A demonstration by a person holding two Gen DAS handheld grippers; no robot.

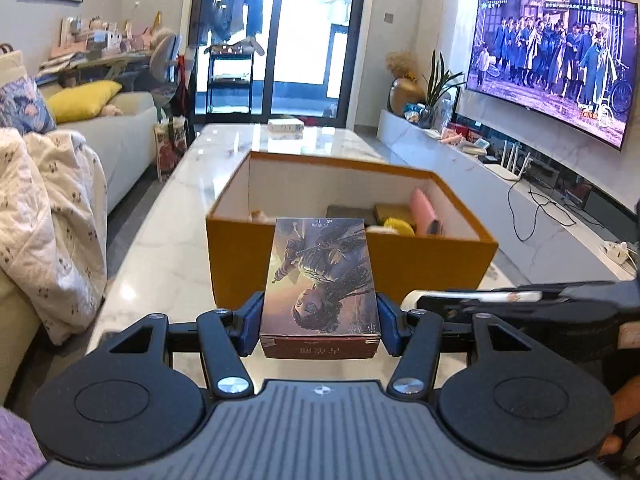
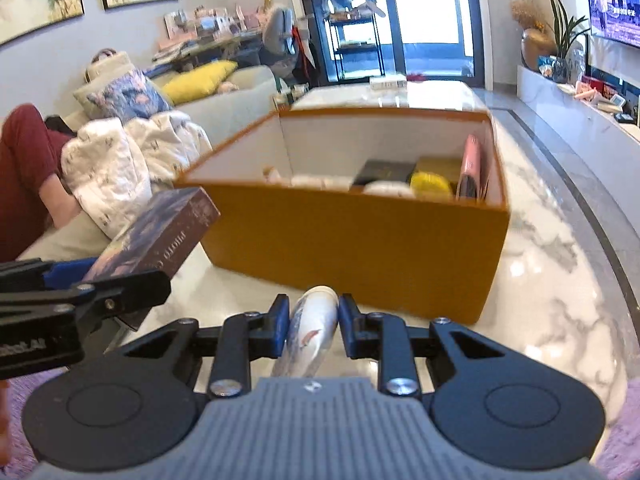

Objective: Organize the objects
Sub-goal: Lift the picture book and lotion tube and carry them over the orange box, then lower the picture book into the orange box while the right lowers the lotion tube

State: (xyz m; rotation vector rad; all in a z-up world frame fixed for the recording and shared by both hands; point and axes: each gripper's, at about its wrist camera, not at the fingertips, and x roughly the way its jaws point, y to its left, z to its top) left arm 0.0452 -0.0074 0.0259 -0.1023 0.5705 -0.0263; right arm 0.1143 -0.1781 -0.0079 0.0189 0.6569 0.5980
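Two grippers pointed forward, angled down over marble table. Left gripper clamped picture box; right gripper pinched white tube. Beyond stood open orange box, items inside.

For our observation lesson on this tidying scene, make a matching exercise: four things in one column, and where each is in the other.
Things:
1. picture box
2. white tube
3. yellow object
4. orange box

Places:
A. inside the orange box
B. on the marble table
C. in the left gripper
D. in the right gripper

Pairs: 1-C, 2-D, 3-A, 4-B
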